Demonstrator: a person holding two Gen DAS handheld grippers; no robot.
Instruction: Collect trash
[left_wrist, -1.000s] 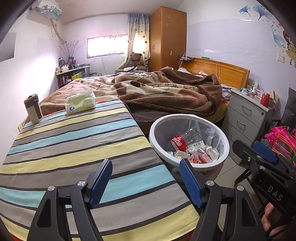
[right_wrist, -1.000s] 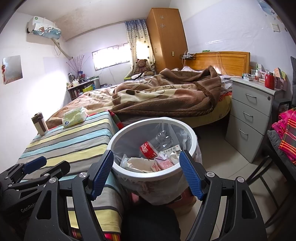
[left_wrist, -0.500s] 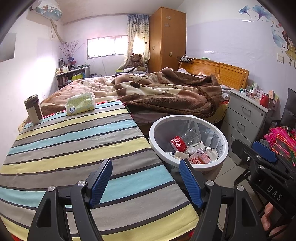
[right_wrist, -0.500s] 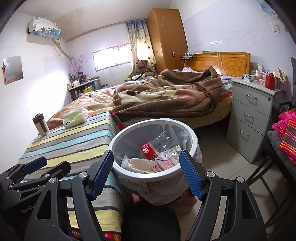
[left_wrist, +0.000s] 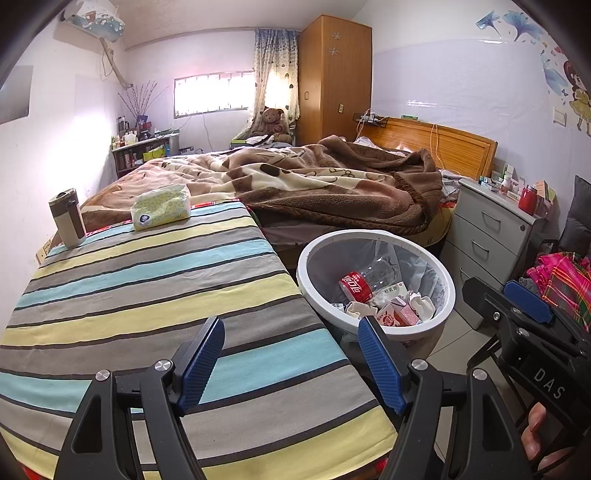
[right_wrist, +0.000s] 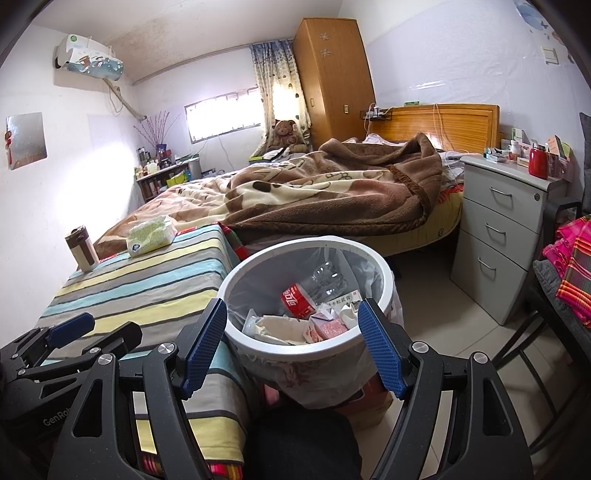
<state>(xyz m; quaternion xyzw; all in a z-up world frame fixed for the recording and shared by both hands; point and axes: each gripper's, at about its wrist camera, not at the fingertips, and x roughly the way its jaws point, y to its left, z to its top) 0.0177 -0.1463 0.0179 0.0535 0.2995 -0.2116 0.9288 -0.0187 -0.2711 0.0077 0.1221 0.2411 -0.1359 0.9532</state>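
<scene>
A white round trash bin (left_wrist: 448, 295) (right_wrist: 236, 271) with a clear liner stands on the floor beside the striped table (left_wrist: 147, 295) (right_wrist: 147, 280). It holds a crushed cola bottle (left_wrist: 356, 286) (right_wrist: 299, 295), small cartons and crumpled paper. My left gripper (left_wrist: 290, 363) is open and empty above the table's near right corner. My right gripper (right_wrist: 291, 349) is open and empty, just in front of the bin's near rim. Each gripper shows at the edge of the other's view.
A tissue pack (left_wrist: 160, 206) and a brown tumbler (left_wrist: 68, 218) stand at the table's far end. A bed with a brown blanket (left_wrist: 314, 181) lies behind. A grey drawer unit (right_wrist: 506, 236) stands right, with a chair and bright cloth (right_wrist: 572, 266) nearer.
Both grippers stay open and nearly still. The views have shifted only very slightly.
</scene>
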